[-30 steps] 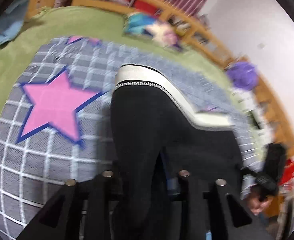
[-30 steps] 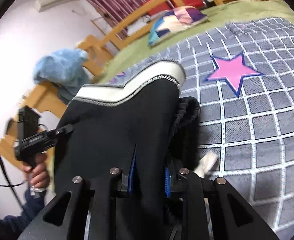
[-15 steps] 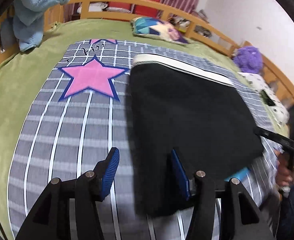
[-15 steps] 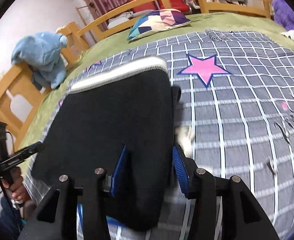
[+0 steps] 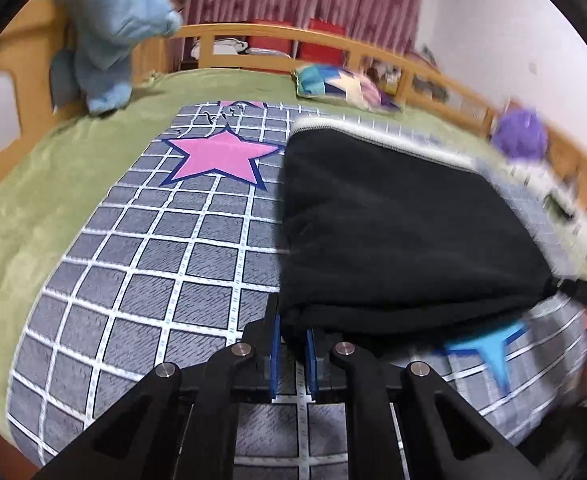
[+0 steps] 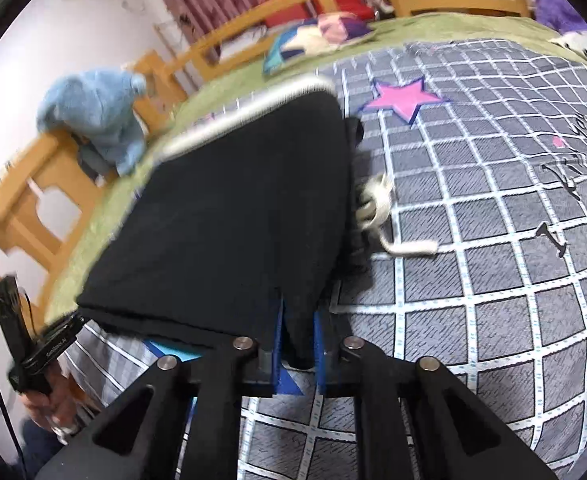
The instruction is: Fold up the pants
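Black pants (image 5: 393, 220) lie folded flat on the grey checked blanket (image 5: 153, 260), white waistband (image 5: 373, 130) at the far end. My left gripper (image 5: 293, 344) is at the near left corner of the fold, its jaws closing, blue pads pressed on the black cloth. In the right wrist view the same pants (image 6: 233, 208) run away from me. My right gripper (image 6: 298, 344) is at the near right corner, jaws closing, with a tuck of black cloth pinched between the pads. A white drawstring (image 6: 377, 208) spills out at the pants' right side.
The blanket lies on a green sheet (image 5: 25, 200) inside a wooden bed rail (image 5: 253, 32). A blue plush toy (image 5: 109, 32) hangs at the far left, and a patchwork pillow (image 5: 341, 84) and a purple plush (image 5: 519, 132) are at the far side. A person's hand (image 6: 49, 404) shows low left.
A second ago both grippers held the pants. Half a second ago the pants lay flat and both stood open. Now both have closed on the near fold's corners.
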### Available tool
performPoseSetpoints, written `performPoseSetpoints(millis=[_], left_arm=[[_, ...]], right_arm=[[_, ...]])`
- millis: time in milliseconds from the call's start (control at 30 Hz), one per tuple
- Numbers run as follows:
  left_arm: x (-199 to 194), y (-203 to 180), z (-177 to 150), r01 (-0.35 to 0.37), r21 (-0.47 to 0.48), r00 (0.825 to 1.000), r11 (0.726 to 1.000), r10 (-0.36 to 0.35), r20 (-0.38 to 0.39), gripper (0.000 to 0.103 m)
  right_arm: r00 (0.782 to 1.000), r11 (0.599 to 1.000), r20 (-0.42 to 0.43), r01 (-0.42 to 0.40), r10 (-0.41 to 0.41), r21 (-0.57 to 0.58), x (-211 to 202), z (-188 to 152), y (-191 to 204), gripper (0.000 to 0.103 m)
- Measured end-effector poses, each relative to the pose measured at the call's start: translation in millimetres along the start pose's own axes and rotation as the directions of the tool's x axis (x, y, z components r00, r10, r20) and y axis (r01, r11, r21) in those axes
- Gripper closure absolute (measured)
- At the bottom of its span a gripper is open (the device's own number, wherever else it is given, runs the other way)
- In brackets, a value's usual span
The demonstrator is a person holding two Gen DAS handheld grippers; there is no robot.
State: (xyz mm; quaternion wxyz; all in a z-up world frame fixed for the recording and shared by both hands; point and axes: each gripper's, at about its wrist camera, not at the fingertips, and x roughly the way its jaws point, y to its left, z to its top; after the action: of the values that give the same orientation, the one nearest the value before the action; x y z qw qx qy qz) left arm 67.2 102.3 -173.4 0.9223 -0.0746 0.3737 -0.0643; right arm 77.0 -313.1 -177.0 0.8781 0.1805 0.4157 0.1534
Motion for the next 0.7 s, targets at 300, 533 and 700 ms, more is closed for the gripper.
performPoseSetpoints(millis=[300, 533, 700], left_arm=[[-26, 4, -7, -0.038, 0.066, 0.998, 0.997, 0.041, -0.041, 0.066], [-22, -6, 42, 0.023, -0.001, 0.999, 1.000, -0.023, 0.047, 0.060], [37, -35, 33, 0.013, 0.042, 0.996, 0.999, -0.009, -0.093, 0.060]], right_arm=[[0.993, 0.988, -0.062, 0.093, -0.101, -0.121, 4, -11, 15, 0.076], [0.993, 0.990, 0.042, 0.115, -0.112, -0.082, 2, 37, 8, 0.072], [0.986, 0.977, 0.057, 0.165, -0.158, -0.137, 26, 38, 13, 0.094]])
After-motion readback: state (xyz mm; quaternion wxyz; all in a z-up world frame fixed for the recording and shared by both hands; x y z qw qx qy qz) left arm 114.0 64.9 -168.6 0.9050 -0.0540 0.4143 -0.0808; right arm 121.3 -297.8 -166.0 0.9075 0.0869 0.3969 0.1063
